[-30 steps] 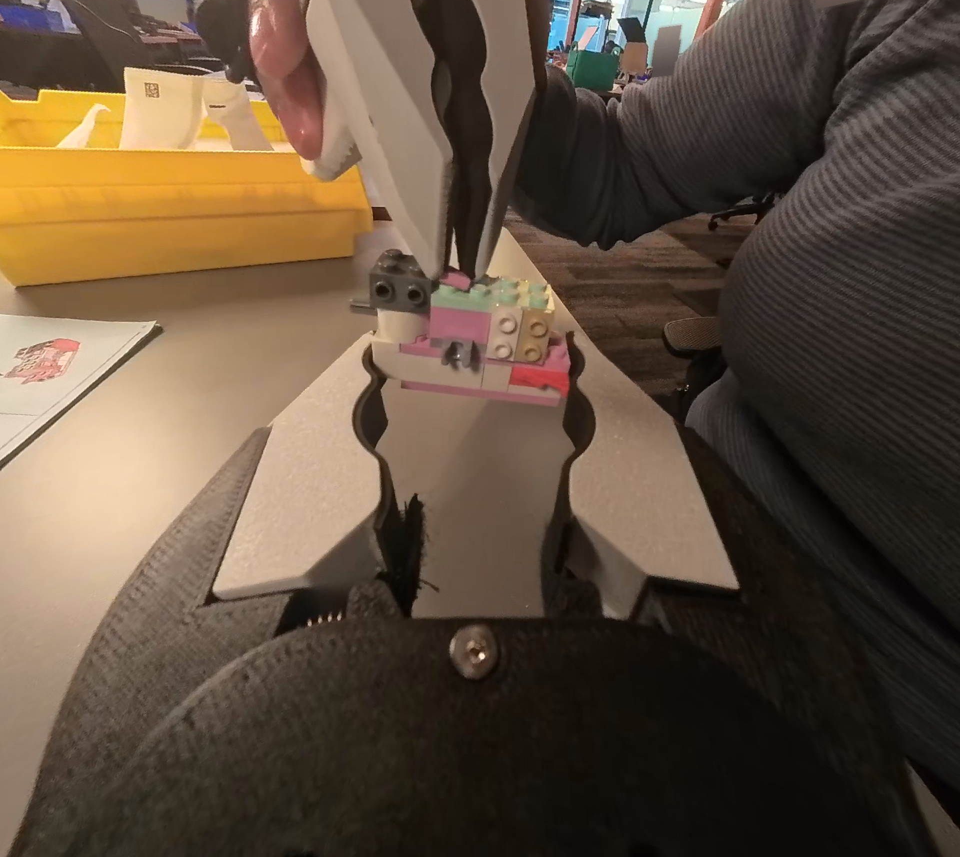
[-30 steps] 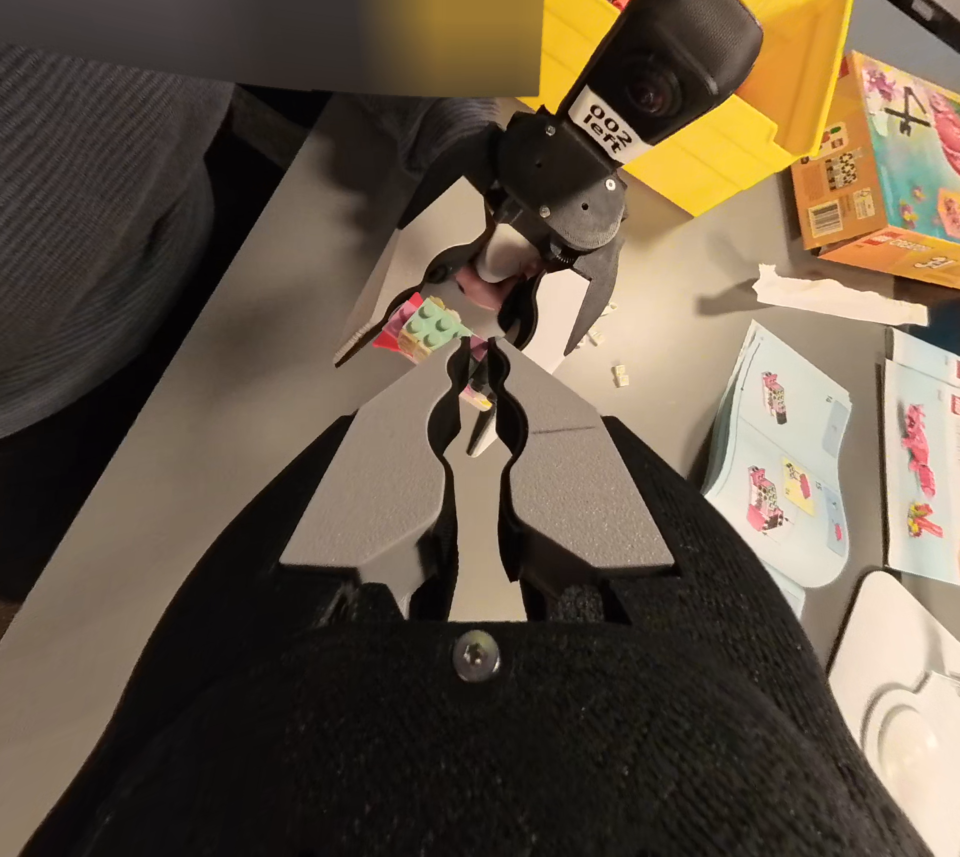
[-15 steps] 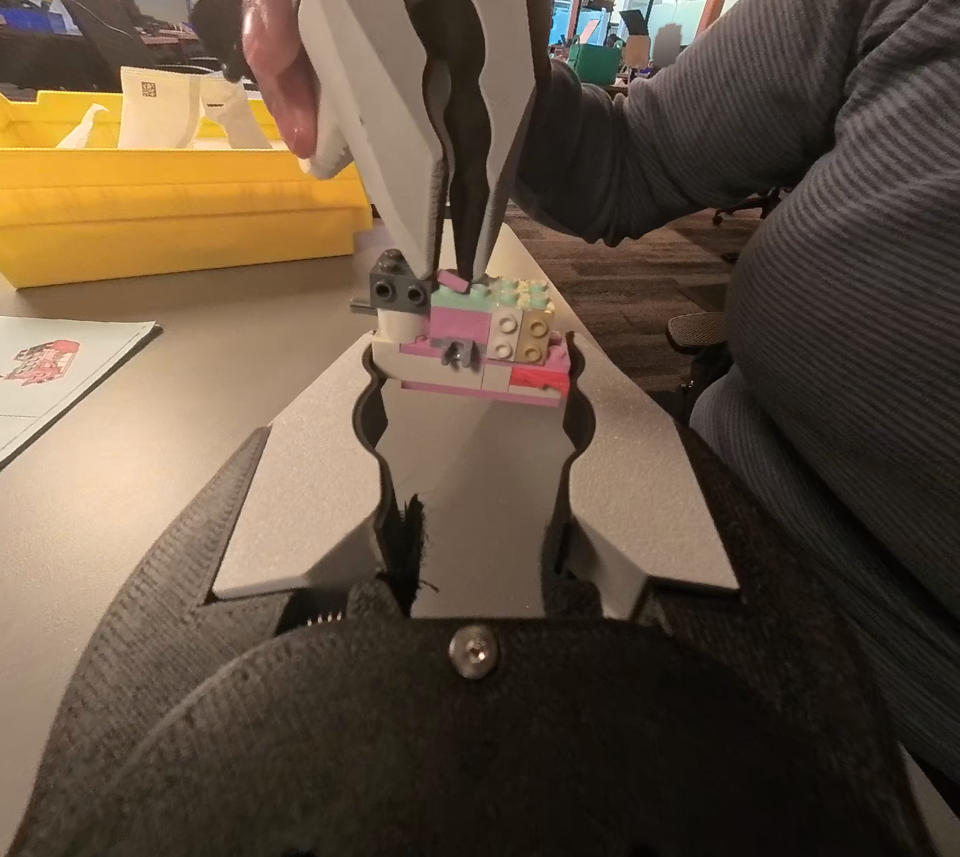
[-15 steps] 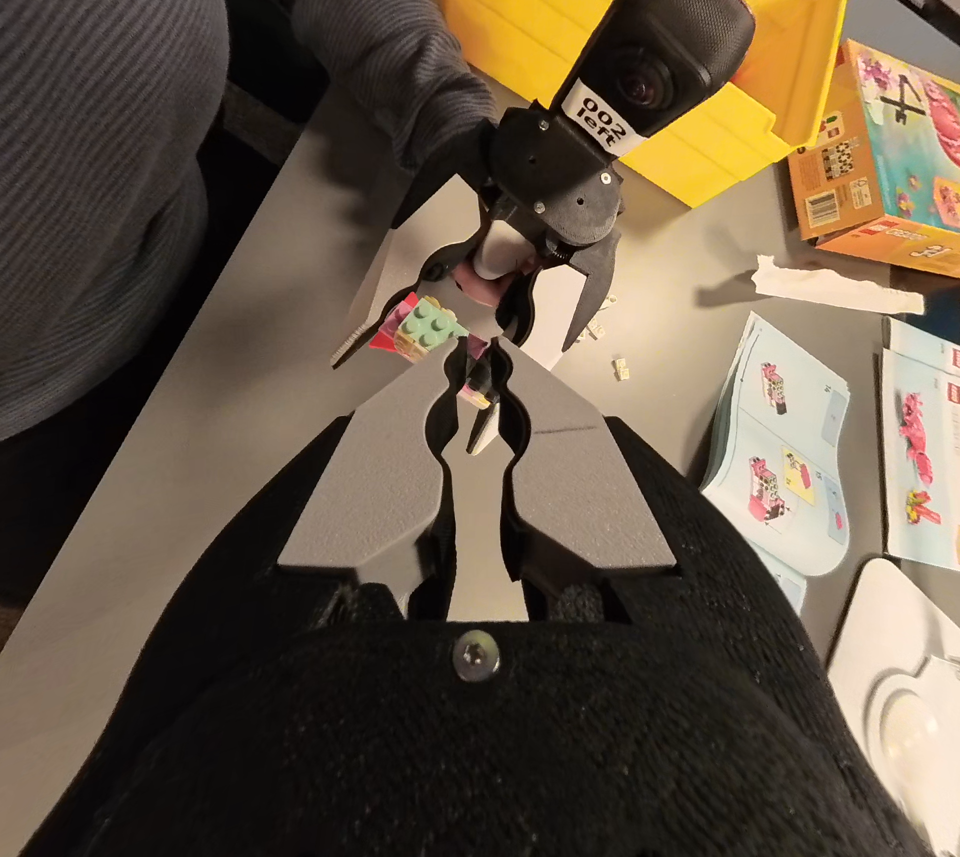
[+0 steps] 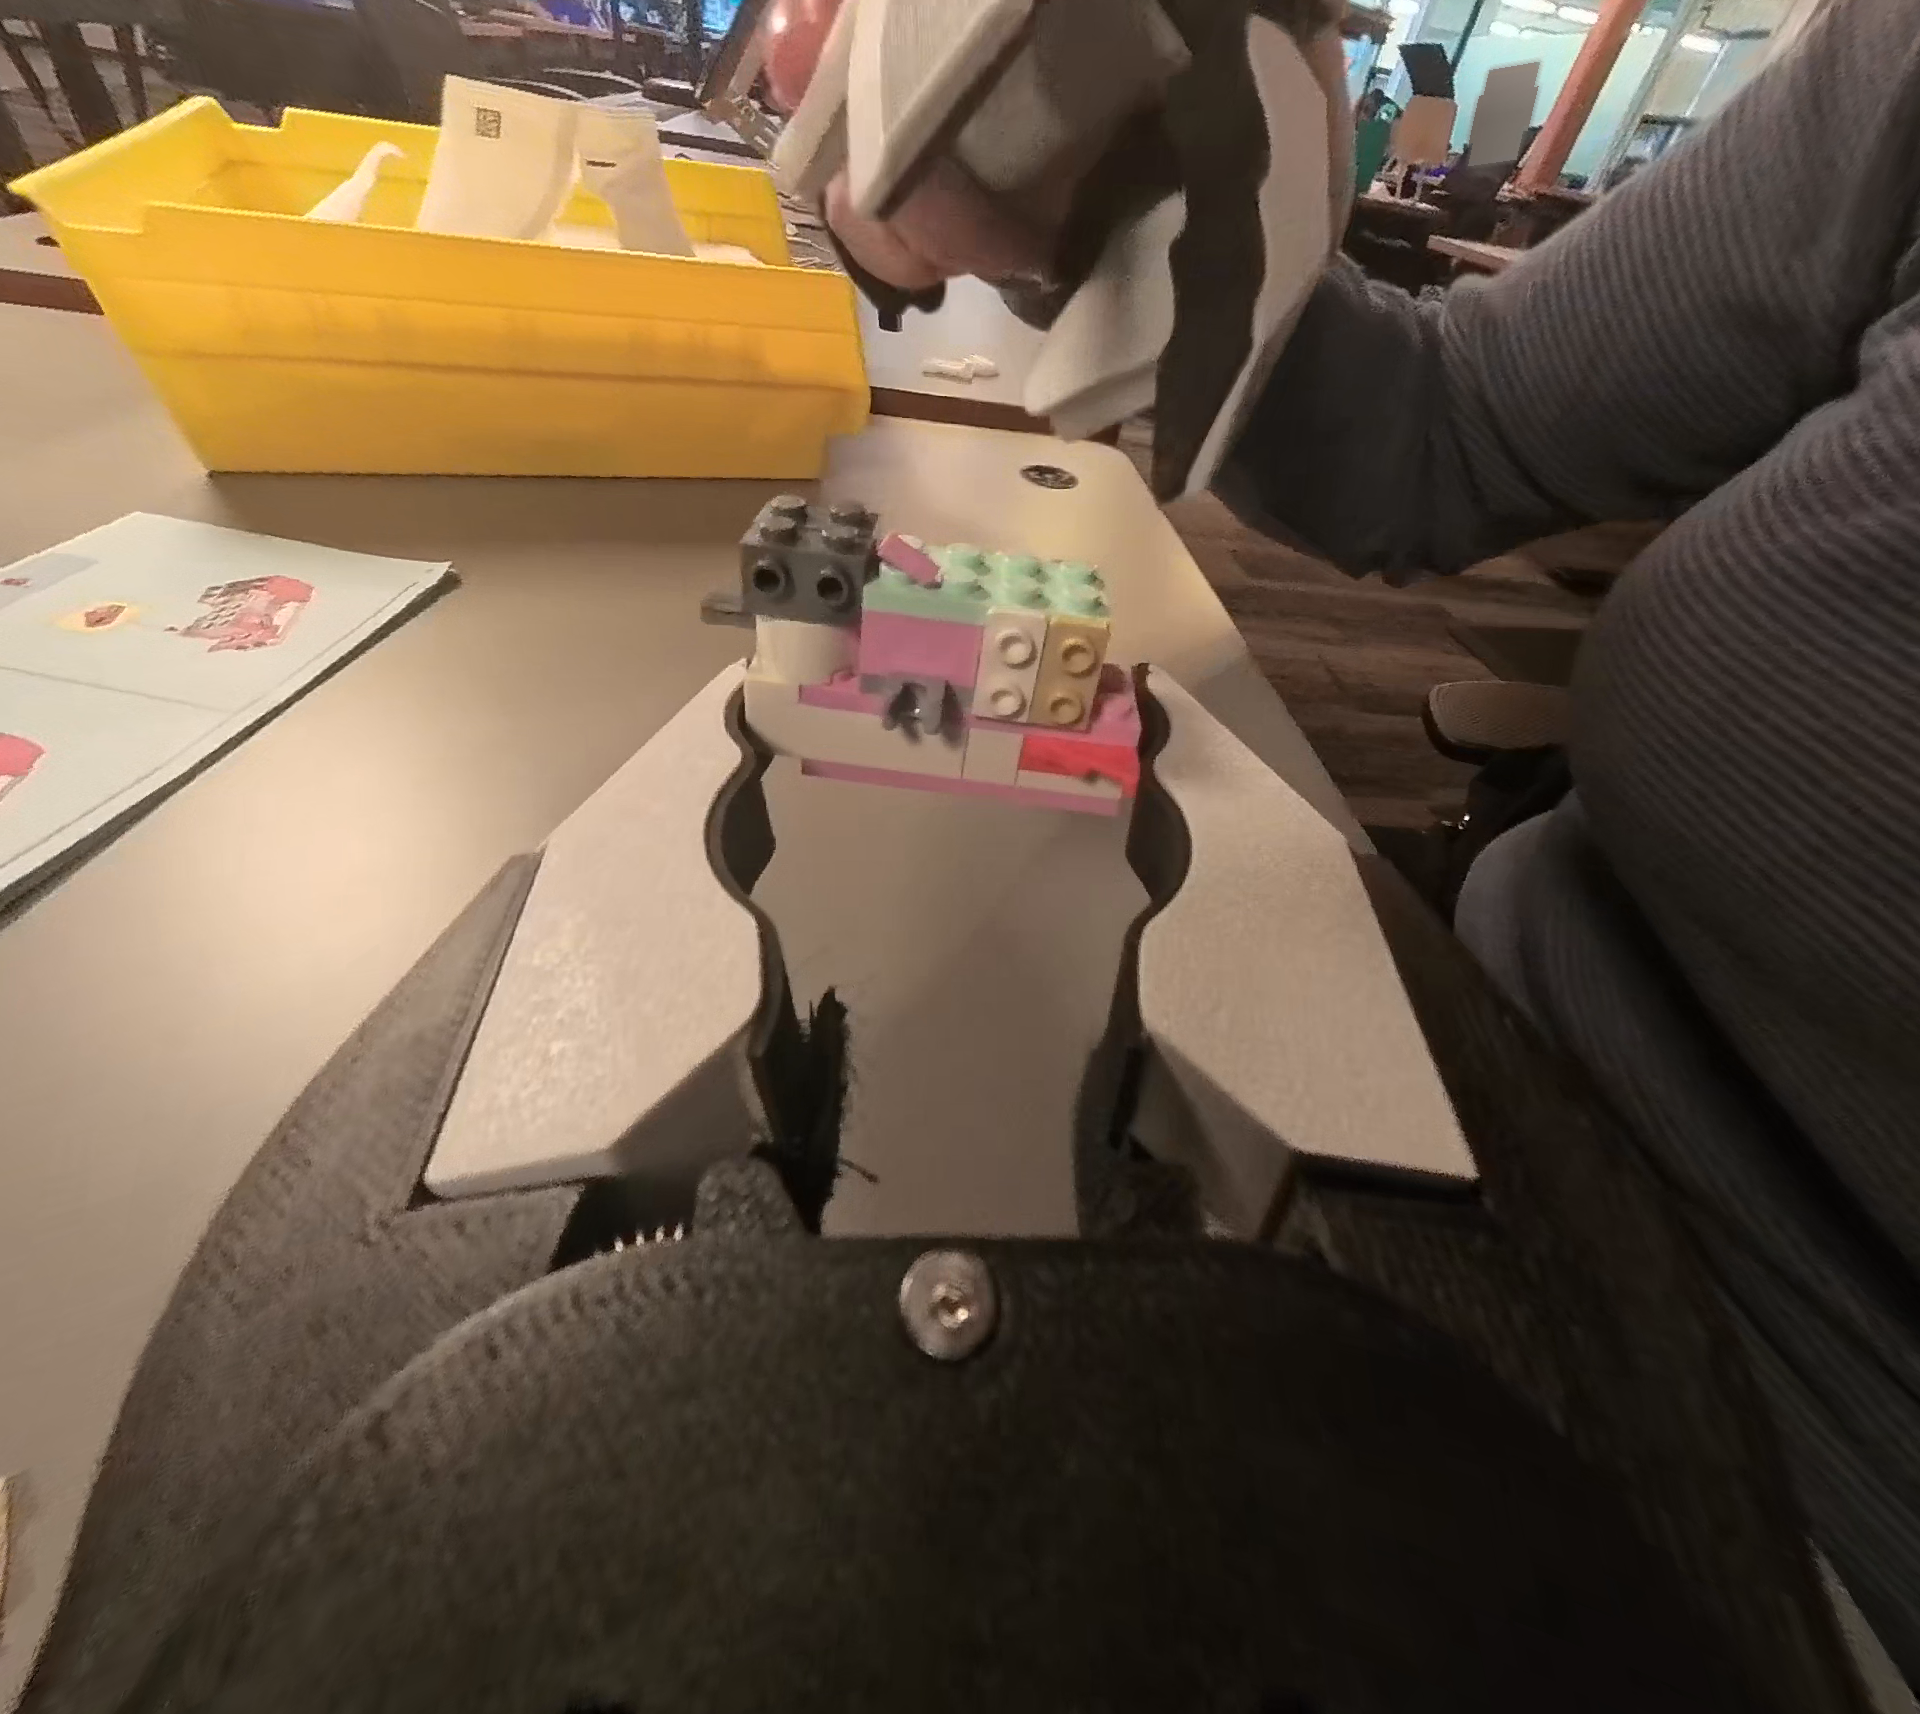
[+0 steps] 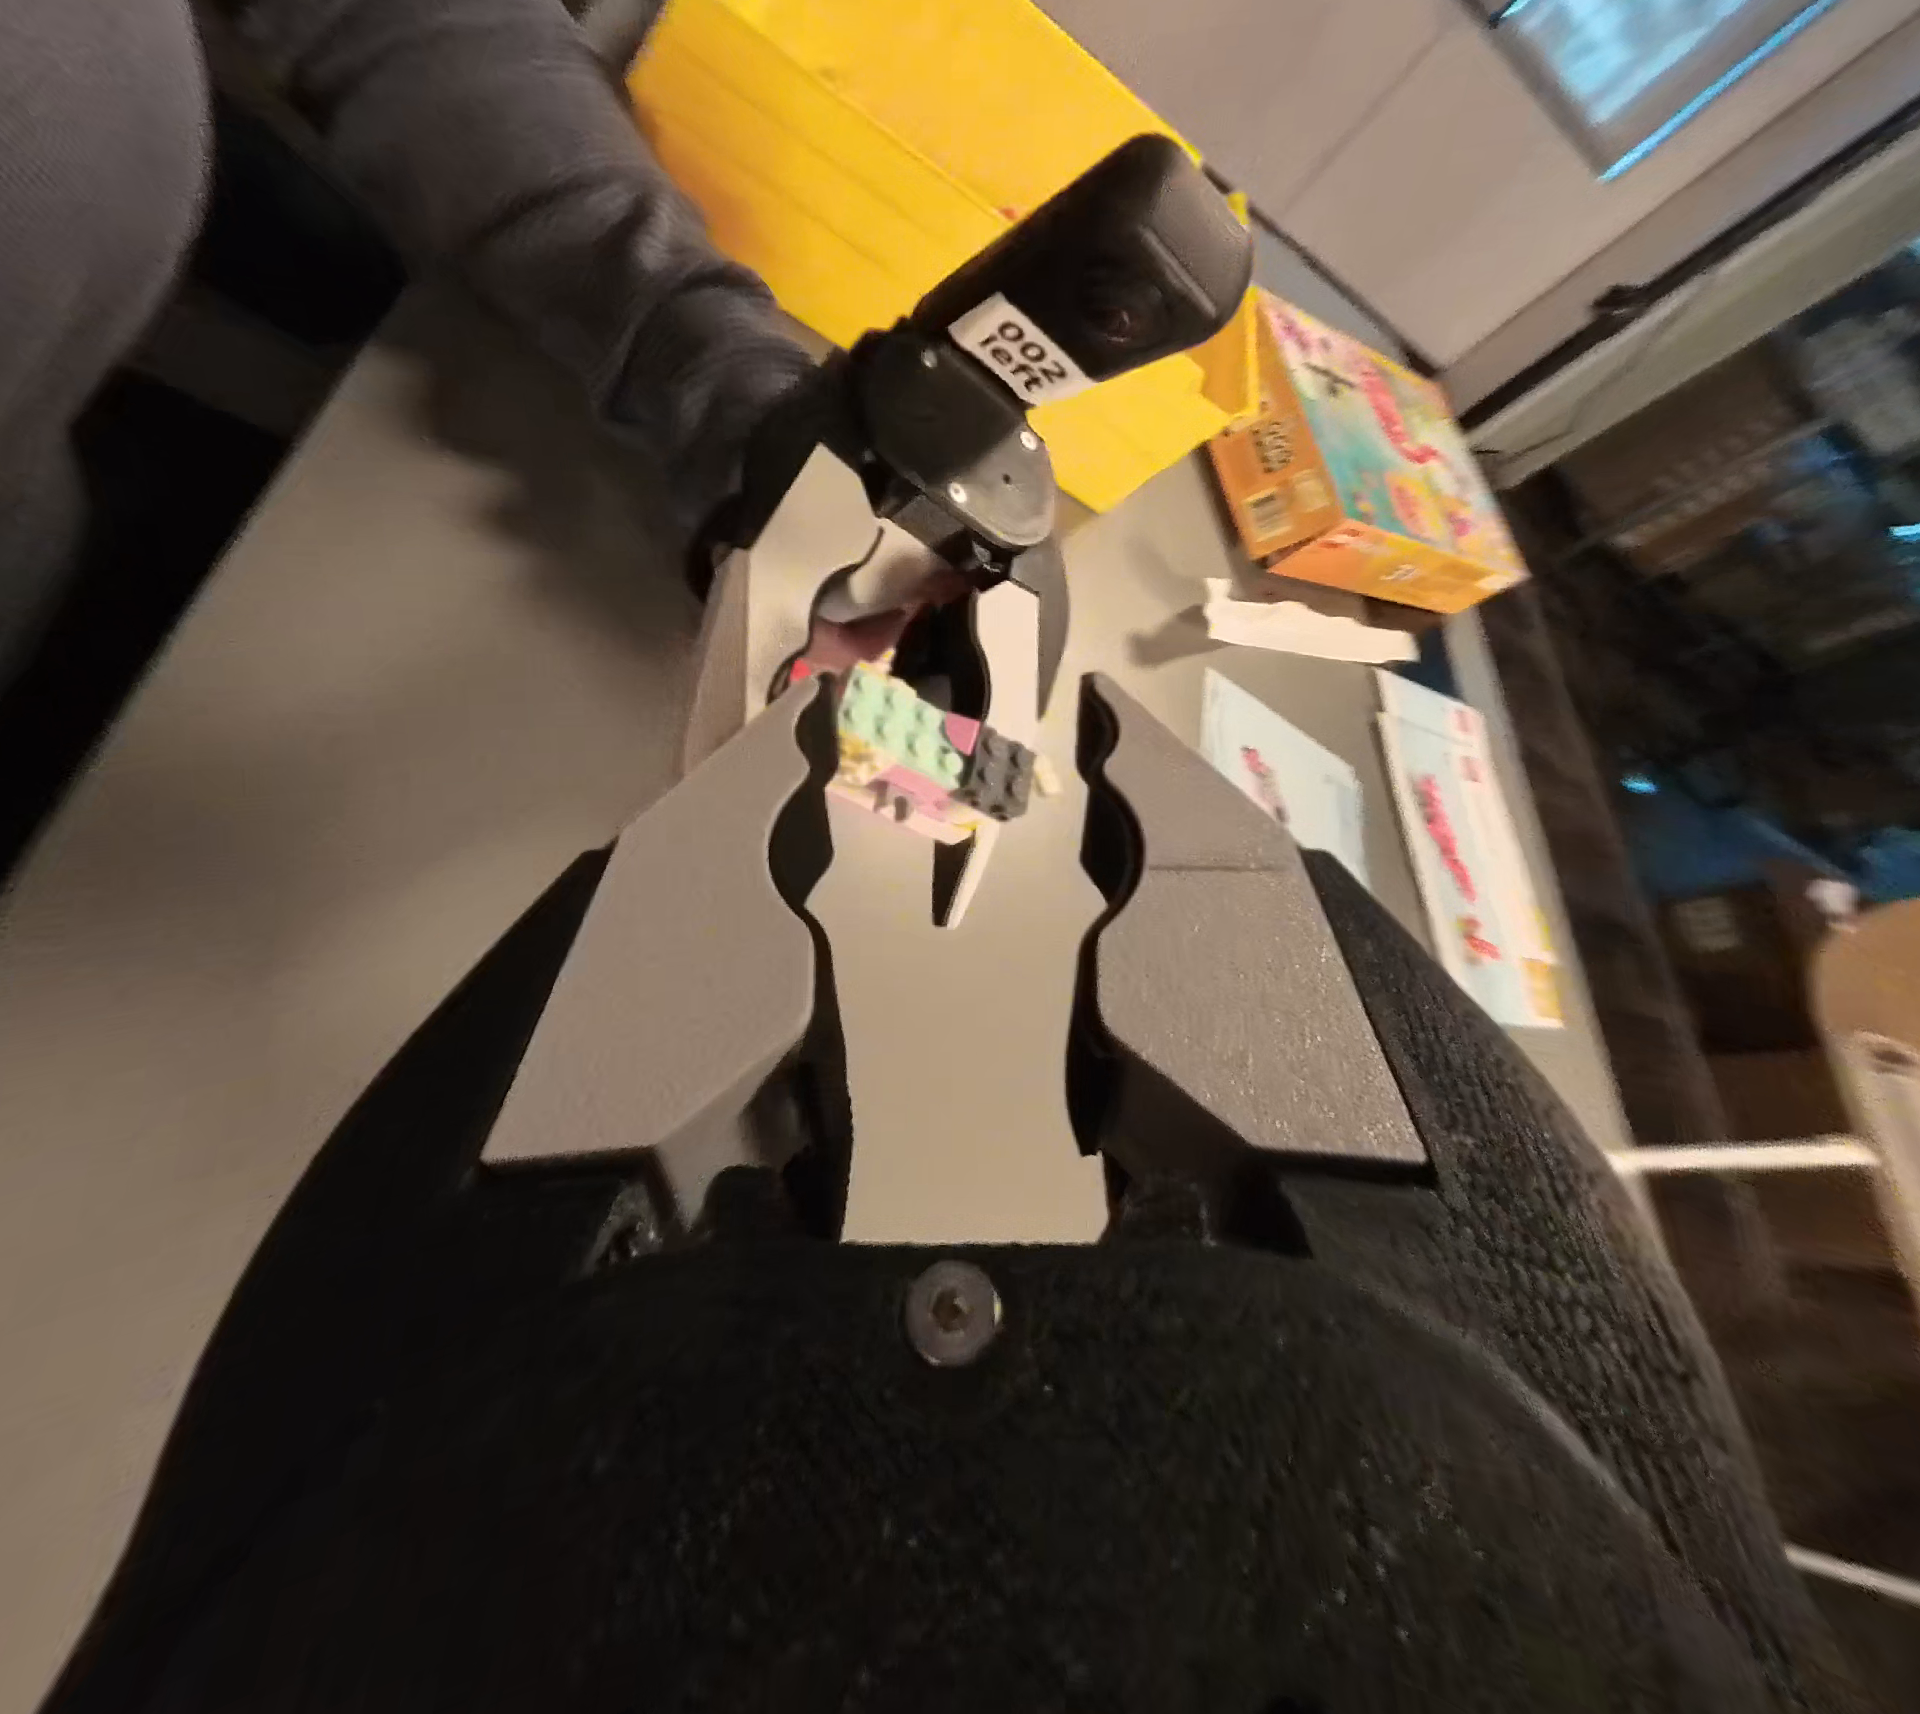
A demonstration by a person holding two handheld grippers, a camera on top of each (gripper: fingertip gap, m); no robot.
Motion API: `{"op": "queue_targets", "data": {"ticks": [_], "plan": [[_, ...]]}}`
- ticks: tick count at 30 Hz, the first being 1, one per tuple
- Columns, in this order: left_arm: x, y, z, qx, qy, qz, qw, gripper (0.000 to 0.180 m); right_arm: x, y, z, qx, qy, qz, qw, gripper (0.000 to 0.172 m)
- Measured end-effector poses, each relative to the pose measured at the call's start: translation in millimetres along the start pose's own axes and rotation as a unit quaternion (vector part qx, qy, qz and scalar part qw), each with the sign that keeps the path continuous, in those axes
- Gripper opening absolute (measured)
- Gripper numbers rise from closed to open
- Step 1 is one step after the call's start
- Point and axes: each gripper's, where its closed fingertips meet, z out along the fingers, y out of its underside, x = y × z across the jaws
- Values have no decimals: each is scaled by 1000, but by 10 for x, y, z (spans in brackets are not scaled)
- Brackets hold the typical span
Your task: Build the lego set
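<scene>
My left gripper (image 5: 940, 708) is shut on the lego build (image 5: 940, 677), a pink, white, mint-green and dark grey block, and holds it just above the table (image 5: 364, 833). Both pads press on the build's low ends. A small pink piece (image 5: 909, 558) lies tilted on the green top, next to the dark grey brick (image 5: 800, 568). My right gripper (image 6: 951, 698) is open and empty, with the build (image 6: 914, 760) beyond its fingertips. In the left wrist view the right gripper (image 5: 1132, 417) hangs above and behind the build.
A yellow bin (image 5: 468, 376) stands at the back of the table, also in the right wrist view (image 6: 831, 137). Instruction booklets (image 5: 156, 656) (image 6: 1278, 771), a colourful box (image 6: 1361, 459) and a white paper strip (image 6: 1299, 630) lie around. A person's grey sleeve (image 5: 1662, 314) is at the right. My right fingertips sit around 6 cm from my left ones.
My right gripper was shut on the small pink piece on top of the build. It has opened and lifted away, leaving the piece tilted on the build. The left grasp is unchanged.
</scene>
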Motion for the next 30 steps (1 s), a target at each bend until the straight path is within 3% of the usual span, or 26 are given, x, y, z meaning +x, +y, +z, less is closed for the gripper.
{"op": "queue_targets", "data": {"ticks": [4,9,15,20,30], "plan": [[-16,8,3,-1,-2,-4,1000,68,-56,124,28,-34,67,-87,993,54],[-14,33,13,-10,-3,0,1000,68,-133,206,31,-78,98,-163,979,62],[-18,0,-3,2,1,-13,1000,68,-186,402,94,-145,98,-228,958,85],[47,-30,-1,12,25,-23,999,68,-147,436,213,-155,137,-314,927,72],[74,-13,9,9,36,-30,999,68,-141,396,277,-138,151,-332,921,53]]}}
